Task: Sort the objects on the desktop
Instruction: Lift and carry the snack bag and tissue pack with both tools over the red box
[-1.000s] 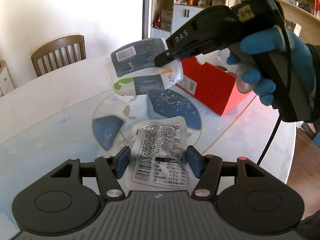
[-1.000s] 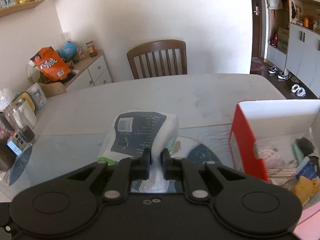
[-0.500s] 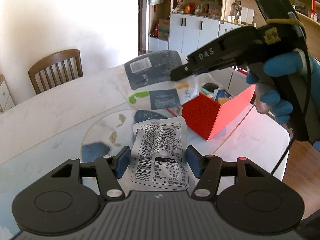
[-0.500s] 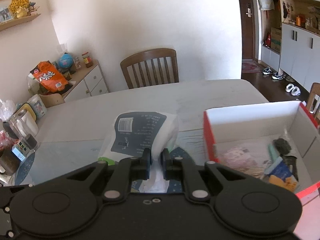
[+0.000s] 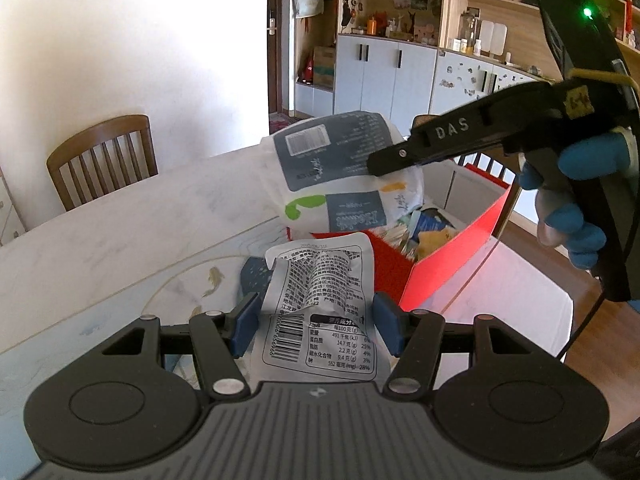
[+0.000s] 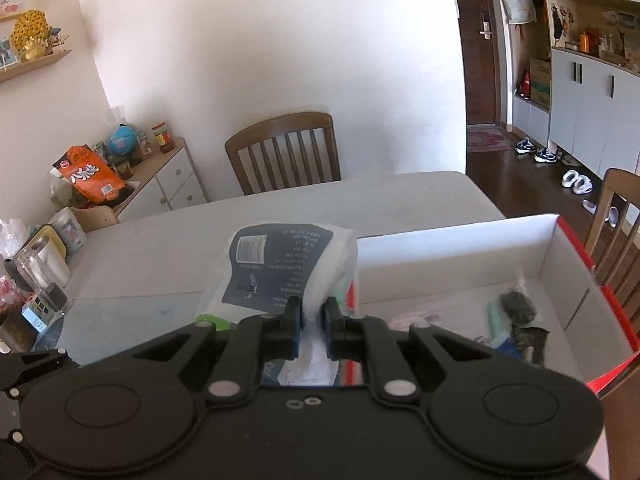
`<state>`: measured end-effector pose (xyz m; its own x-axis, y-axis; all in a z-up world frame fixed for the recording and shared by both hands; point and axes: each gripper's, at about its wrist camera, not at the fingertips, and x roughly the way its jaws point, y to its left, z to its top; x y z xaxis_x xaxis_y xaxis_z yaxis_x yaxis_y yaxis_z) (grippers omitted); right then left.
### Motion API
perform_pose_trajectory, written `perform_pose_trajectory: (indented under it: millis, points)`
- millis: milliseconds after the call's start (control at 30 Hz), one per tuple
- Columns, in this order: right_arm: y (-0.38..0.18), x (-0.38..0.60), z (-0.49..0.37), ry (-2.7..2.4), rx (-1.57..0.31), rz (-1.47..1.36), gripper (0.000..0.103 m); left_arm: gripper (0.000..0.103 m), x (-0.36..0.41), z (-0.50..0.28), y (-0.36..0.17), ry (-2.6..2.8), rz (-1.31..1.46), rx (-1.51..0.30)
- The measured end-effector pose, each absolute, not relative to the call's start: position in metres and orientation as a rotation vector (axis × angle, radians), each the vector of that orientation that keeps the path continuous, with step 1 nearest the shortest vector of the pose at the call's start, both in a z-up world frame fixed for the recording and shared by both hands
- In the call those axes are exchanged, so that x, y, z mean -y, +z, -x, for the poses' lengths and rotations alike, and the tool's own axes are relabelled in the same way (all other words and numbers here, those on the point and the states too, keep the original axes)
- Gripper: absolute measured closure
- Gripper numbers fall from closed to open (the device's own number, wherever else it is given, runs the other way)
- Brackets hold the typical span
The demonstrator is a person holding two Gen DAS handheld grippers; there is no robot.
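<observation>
Pale marble-patterned stone makes up my table (image 5: 120,236), its near part under glossy glass with a printed disc. On it stands the red cardboard box (image 5: 452,260), white inside, open-topped; its far corner is cut off in my right view and the jumble inside is too blurred to name. Over its near wall hangs the soft white-and-navy tissue pack (image 5: 340,176), its plastic wrap pinched tight in my right gripper (image 6: 312,320). My left gripper (image 5: 316,320) clamps a crinkled silvery snack pouch (image 5: 320,304), its lower edge hidden behind my gripper body.
</observation>
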<state>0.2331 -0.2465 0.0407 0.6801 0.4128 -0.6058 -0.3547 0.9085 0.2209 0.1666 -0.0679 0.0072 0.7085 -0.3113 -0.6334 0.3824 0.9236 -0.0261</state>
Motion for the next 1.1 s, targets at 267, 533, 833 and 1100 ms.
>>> perform_pose_trajectory:
  millis: [267, 533, 833, 1100]
  points:
    - [0.041, 0.280, -0.244, 0.423, -0.699, -0.098, 0.093, 0.043, 0.097, -0.183, 0.012, -0.383, -0.116, -0.674]
    - [0.039, 0.312, -0.253, 0.407, -0.693, -0.110, 0.093, 0.043, 0.123, -0.200, 0.017, -0.388, -0.142, -0.662]
    - [0.036, 0.355, -0.267, 0.341, -0.682, -0.112, 0.092, 0.043, 0.161, -0.225, 0.014, -0.420, -0.186, -0.664]
    - [0.023, 0.386, -0.288, 0.285, -0.694, -0.095, 0.092, 0.043, 0.192, -0.254, 0.001, -0.444, -0.222, -0.690]
